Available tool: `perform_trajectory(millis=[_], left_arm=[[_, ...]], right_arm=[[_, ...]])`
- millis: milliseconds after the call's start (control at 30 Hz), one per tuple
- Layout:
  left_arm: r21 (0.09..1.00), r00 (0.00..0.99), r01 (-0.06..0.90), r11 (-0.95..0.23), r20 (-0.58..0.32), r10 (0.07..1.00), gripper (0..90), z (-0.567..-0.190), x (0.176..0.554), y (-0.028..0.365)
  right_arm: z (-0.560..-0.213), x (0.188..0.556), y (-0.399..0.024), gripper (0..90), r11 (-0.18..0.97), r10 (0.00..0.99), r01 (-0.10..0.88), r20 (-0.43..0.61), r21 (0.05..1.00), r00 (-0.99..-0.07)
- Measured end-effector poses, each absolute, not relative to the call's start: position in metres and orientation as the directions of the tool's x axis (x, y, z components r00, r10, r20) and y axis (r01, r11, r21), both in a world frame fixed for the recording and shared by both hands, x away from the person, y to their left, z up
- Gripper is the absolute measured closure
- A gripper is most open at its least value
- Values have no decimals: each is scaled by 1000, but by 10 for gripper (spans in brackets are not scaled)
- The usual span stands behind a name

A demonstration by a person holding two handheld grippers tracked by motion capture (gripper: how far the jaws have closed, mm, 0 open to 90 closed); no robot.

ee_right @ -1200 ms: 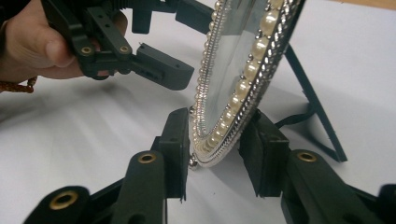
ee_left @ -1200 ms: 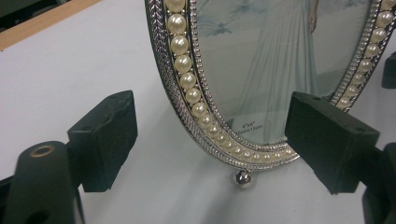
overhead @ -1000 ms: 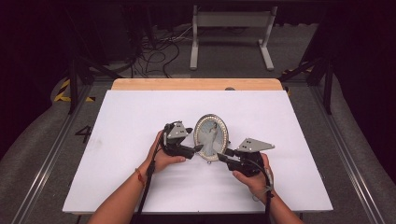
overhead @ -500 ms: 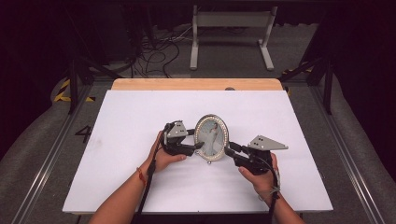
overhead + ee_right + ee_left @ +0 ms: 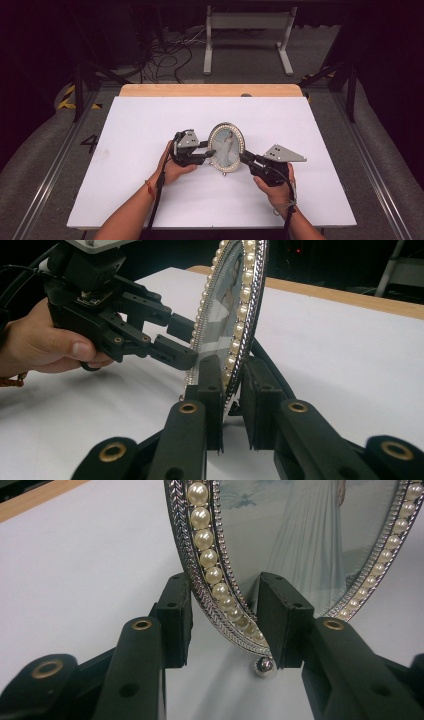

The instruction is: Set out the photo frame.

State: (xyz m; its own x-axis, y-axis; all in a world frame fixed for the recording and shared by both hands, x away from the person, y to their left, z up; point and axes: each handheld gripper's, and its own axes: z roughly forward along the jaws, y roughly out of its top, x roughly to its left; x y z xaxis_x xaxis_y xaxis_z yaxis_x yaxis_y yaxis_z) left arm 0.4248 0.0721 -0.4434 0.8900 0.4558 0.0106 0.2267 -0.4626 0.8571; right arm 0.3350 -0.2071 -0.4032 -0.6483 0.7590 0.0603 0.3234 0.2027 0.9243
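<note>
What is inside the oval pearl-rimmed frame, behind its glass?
The oval frame holds a photo of a figure in a long pale gown. The left gripper and right gripper straddle its lower rim and cover part of the picture there. The frame's back stays hidden.

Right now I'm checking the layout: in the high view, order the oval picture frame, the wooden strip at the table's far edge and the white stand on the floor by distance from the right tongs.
1. Oval picture frame, beside the right tongs.
2. Wooden strip, table's far edge.
3. White stand, on the floor beyond.
</note>
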Motion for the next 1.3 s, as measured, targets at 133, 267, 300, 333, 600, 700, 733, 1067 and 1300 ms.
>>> perform_trajectory(millis=[133,267,300,333,600,700,733,1067,1300], left_arm=[[849,887,229,-477,20,462,584,-442,423,72],[835,882,232,-498,35,469,584,-440,420,72],[832,880,234,-504,39,473,585,-440,419,72],[830,880,233,-506,42,474,590,-439,418,72],[810,865,241,-534,70,497,595,-436,409,70],[806,863,244,-538,72,500,592,-436,407,71],[808,863,250,-534,64,501,589,-436,406,71],[868,855,254,-427,5,519,456,-431,408,72],[884,848,238,-402,13,530,480,-430,410,69]], right_arm=[[-403,336,-207,799,202,761,325,61,924,-646],[-403,339,-208,797,195,763,331,69,923,-643],[-403,340,-207,795,193,767,334,70,923,-638],[-403,341,-207,795,192,768,334,70,923,-637],[-406,346,-208,793,157,778,352,104,923,-620],[-408,349,-207,794,149,779,360,114,921,-617],[-408,349,-207,793,156,779,354,106,922,-618],[-405,340,-208,786,166,798,330,70,929,-599],[-405,336,-213,811,188,789,334,60,924,-612]])
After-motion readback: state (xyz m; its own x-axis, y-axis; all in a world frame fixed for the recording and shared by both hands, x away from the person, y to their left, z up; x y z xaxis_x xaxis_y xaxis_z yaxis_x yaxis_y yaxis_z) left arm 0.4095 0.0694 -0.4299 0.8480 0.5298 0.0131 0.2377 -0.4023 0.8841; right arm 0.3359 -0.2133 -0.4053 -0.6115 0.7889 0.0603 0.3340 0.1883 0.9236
